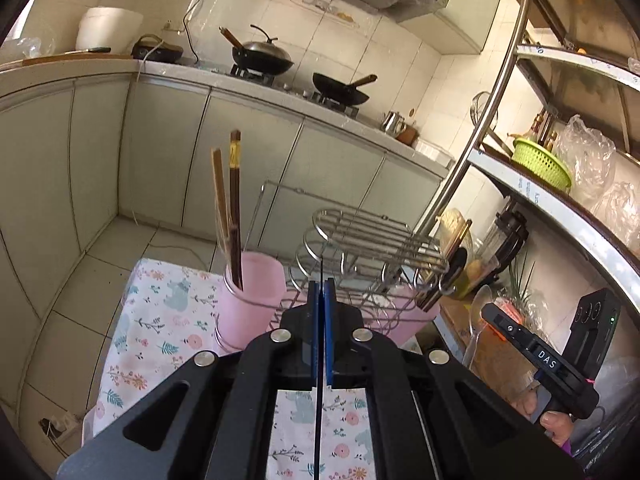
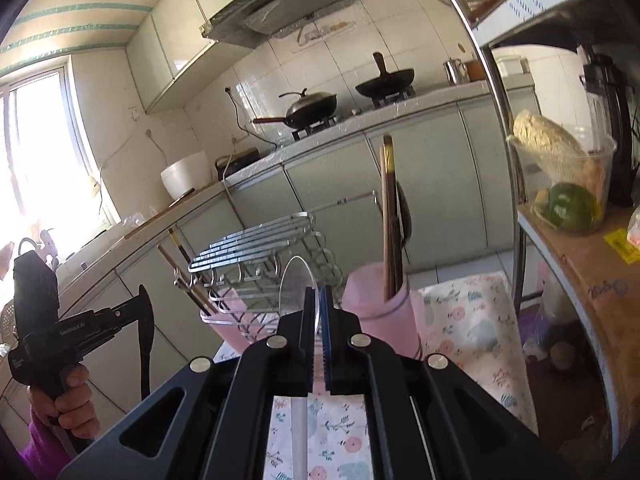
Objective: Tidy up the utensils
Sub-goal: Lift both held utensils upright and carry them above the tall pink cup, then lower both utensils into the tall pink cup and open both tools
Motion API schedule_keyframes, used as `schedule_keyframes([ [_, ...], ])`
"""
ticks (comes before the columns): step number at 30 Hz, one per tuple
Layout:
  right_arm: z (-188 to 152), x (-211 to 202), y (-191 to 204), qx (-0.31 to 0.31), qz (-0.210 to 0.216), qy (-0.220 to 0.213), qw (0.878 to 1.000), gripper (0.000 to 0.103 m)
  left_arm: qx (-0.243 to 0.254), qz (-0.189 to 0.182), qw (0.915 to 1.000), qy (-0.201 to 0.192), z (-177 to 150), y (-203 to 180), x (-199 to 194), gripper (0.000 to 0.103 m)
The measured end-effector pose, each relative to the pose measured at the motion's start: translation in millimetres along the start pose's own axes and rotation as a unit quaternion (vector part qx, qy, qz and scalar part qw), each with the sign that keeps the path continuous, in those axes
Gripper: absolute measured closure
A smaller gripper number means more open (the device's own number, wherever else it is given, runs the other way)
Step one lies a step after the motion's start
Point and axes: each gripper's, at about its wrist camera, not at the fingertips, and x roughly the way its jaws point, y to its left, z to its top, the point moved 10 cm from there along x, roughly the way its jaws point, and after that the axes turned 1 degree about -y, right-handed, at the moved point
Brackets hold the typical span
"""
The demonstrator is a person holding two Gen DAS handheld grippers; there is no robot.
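Above the floral cloth, right gripper (image 2: 319,308) clamps a clear spoon (image 2: 298,280) and left gripper (image 1: 321,292) pinches a thin black utensil (image 1: 321,268) edge-on, probably bound for the pink cups (image 2: 376,300).

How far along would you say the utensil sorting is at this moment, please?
Done: two chopsticks stand in one pink cup, more in the other pink cup. In hand: the right gripper is shut on a clear plastic spoon; the left gripper pinches a thin dark utensil, unidentifiable. Left: placing both.
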Motion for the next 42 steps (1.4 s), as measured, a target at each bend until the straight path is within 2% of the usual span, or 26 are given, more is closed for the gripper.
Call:
schedule_keyframes([
  [9, 58.2, -7.4, -4.5, -0.015, -0.025, -0.088, 0.996, 0.100, 0.006, 0.001, 0.9962, -0.087, 46.3, -5.6, -14.6, 0.102],
  [22, 91.1, -7.2, -5.1, -0.044, -0.057, -0.182, 0.981, 0.100, -0.011, 0.008, 0.9887, -0.149, 74.1, 5.4, -2.5, 0.102],
  [34, 101.3, 5.3, -13.1, -0.059, -0.080, -0.213, 0.972, 0.100, -0.014, 0.030, 0.9769, -0.211, 92.1, 18.6, 9.6, 0.102],
  [38, 104.5, 11.2, -19.4, -0.061, -0.092, -0.228, 0.967, 0.100, 0.002, 0.050, 0.9678, -0.247, 98.0, 17.8, 14.5, 0.102],
  [42, 103.0, 19.2, -24.8, -0.071, -0.106, -0.238, 0.963, 0.100, 0.028, 0.066, 0.9619, -0.264, 96.5, 12.9, 27.4, 0.102],
])
